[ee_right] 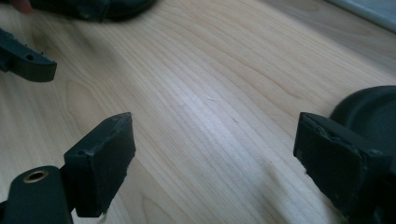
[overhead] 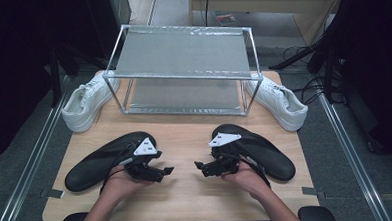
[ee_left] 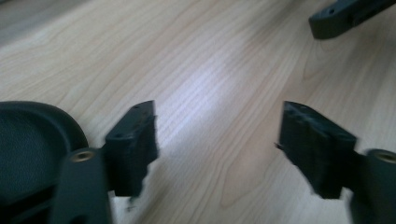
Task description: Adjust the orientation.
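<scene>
Two black shoes [overhead: 103,161] [overhead: 258,150] lie just outside each tool [overhead: 166,170] [overhead: 199,166].

Both forearms come in from the bottom, hands low and close together, each wrapped around a gripper. Left gripper [overhead: 167,169] and right gripper [overhead: 198,166] point inward at each other, tips near but apart. Jaws on both stand wide apart with nothing between them, held about level.

Pale wood-grain table [overhead: 185,136], matt black shoes [overhead: 99,165], white leather-look sneakers [overhead: 86,100], shiny metal-framed rack [overhead: 181,56]
</scene>
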